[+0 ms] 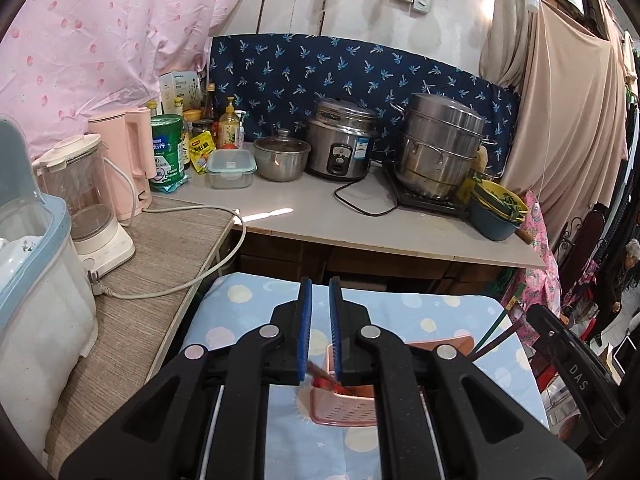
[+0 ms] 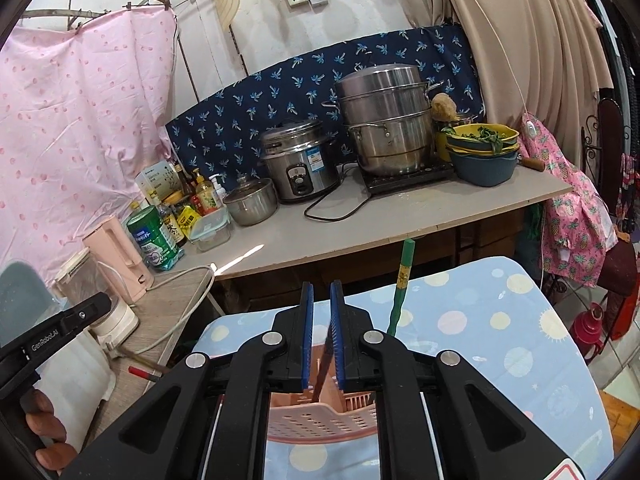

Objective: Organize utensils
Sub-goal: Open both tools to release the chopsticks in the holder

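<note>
Chopsticks (image 1: 320, 374) look thin, stiff, light and slick, so pinch mid-shaft. Left view: left gripper (image 1: 321, 292) tilts down over the pink basket (image 1: 344, 414) on the dotted cloth (image 1: 248, 304), jaws nearly closed around a reddish stick. Right view: right gripper (image 2: 321, 294) likewise angled down, clamped on a dark stick (image 2: 325, 364) standing in that basket.

Back of surface: rice cooker (image 1: 342, 142) at centre, steamer pot (image 1: 440, 148) toward right edge, stacked bowls (image 1: 496, 210) at right corner, pink kettle (image 1: 128, 156) at left.
</note>
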Available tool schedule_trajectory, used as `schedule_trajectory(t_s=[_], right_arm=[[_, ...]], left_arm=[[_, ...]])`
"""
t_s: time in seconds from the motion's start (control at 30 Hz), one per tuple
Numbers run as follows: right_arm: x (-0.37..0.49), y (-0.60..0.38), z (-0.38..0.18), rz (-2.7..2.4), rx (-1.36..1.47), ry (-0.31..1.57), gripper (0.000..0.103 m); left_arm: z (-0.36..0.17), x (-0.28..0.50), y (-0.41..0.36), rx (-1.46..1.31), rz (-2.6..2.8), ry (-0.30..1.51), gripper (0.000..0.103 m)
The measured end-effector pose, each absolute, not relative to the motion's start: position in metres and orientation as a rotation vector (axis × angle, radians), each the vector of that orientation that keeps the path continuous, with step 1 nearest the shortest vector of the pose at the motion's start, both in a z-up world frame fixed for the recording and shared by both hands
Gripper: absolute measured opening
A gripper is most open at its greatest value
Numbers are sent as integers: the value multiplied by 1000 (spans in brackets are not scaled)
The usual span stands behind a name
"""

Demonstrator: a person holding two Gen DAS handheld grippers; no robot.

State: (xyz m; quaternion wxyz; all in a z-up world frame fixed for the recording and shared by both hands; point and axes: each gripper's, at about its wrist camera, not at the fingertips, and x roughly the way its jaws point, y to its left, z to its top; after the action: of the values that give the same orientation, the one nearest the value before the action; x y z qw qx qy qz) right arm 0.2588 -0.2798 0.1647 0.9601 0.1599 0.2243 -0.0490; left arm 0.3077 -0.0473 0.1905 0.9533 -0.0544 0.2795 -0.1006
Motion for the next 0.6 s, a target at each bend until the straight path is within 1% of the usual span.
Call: schedule_trajectory(t_s=[0.03, 0.13, 0.27, 0.33, 0.4, 0.6], right_arm=[[255, -279, 167, -104, 317, 447, 11], [243, -276, 175, -113, 300, 427, 16], [223, -273, 181, -97, 299, 412, 18], [213, -272, 183, -98, 291, 408, 22], [203, -269, 184, -102, 277, 403, 29], [174, -263, 179, -95, 273, 428, 31]], left_arm=[[192, 306, -47, -110, -200, 568, 13], [195, 299, -46, -107, -199, 559, 17], [201, 285, -42, -97, -197, 548, 17], [203, 276, -41, -95, -199, 542, 17], [205, 268, -38, -96, -203, 537, 17], [206, 240, -32, -75, -203, 534, 18]])
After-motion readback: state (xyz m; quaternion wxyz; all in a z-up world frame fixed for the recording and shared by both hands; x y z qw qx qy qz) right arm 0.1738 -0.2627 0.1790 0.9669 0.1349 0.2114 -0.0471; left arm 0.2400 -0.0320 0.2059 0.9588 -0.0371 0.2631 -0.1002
